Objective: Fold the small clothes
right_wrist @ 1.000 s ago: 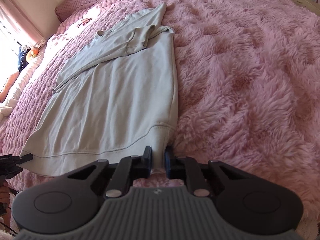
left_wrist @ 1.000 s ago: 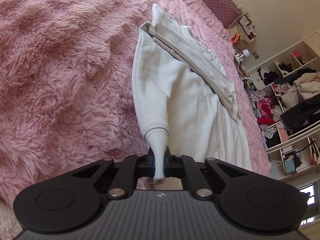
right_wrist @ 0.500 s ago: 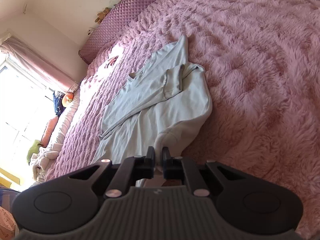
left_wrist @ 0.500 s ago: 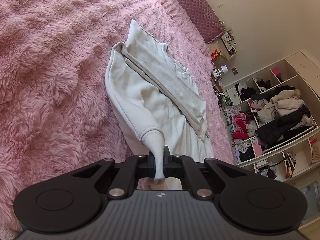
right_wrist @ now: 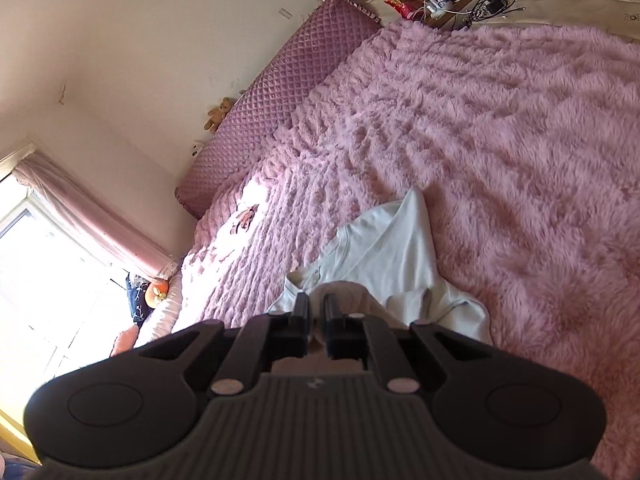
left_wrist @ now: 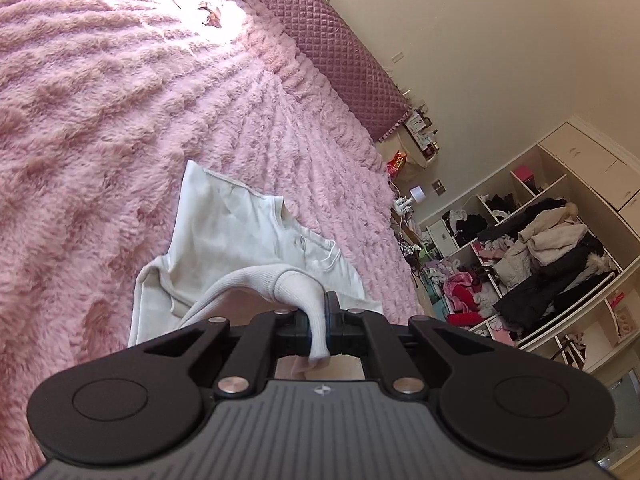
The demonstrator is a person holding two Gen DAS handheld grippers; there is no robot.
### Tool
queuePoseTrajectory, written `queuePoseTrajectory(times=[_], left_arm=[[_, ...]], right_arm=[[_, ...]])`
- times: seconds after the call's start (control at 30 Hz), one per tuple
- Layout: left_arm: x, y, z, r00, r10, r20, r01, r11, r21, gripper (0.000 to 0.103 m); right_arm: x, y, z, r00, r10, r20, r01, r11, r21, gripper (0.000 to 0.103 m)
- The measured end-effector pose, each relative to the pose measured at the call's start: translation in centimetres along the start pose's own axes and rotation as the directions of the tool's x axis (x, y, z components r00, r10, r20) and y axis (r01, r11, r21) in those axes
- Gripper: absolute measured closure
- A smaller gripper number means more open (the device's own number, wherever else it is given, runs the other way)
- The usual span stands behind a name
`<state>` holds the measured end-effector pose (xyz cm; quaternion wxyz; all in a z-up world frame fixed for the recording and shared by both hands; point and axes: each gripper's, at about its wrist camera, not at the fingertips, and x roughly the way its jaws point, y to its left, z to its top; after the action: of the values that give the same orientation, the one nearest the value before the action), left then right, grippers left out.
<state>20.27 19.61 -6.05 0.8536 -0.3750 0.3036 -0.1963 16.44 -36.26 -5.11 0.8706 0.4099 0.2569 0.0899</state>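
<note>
Left claw point(left_wrist: 319, 312) and right claw point(right_wrist: 316, 312) both clamped, angled slightly downward

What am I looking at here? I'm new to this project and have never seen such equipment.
A person holds a hand-held gripper in each hand; each carries a fisheye camera looking along its two fingers, hence two pictures. The black shape at the bottom is the tool itself. Both views show a fluffy pink blanket on a bed, with a pale white long-sleeved top lying partly on it. The left hand-held gripper is shut on the top's ribbed cuff. The right hand-held gripper is shut on another part of the same top, lifting it to fold.
</note>
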Motion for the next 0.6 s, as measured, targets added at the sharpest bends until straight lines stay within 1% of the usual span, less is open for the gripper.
queuePoseTrajectory(times=[0.13,0.23,0.33,0.4,0.53,0.57,0.6], left_arm=[[4.4,0.7,4.3,1.0,-0.008,0.017,0.008,1.0,-0.004,0.099],[8.3,1.5,7.2,1.0,0.017,0.007,-0.017,1.0,0.003,0.099],[12.1,2.8,9.3,0.999,0.049,-0.011,-0.049,0.999,0.001,0.099],[14.7,3.9,10.5,0.996,0.084,-0.029,-0.083,0.996,0.007,0.099],[19.1,6.2,11.5,0.989,0.139,-0.058,-0.138,0.99,0.02,0.099],[20.1,6.7,11.6,0.986,0.153,-0.07,-0.151,0.988,0.025,0.098],[21.3,7.5,11.5,0.979,0.185,-0.087,-0.183,0.983,0.029,0.098]], right_arm=[[5.8,0.4,3.6,1.0,-0.012,0.012,0.012,1.0,0.0,0.101],[10.9,0.3,6.1,1.0,-0.027,0.012,0.027,1.0,0.002,0.101],[15.7,-0.4,8.0,0.999,-0.048,0.008,0.048,0.998,0.027,0.101],[18.9,-1.2,9.1,0.997,-0.07,0.008,0.07,0.997,0.041,0.101],[23.7,-3.1,10.3,0.992,-0.123,0.014,0.122,0.991,0.058,0.101],[24.8,-3.9,10.4,0.99,-0.14,0.014,0.138,0.987,0.076,0.101],[25.8,-4.6,10.4,0.989,-0.15,0.009,0.149,0.985,0.086,0.101]])
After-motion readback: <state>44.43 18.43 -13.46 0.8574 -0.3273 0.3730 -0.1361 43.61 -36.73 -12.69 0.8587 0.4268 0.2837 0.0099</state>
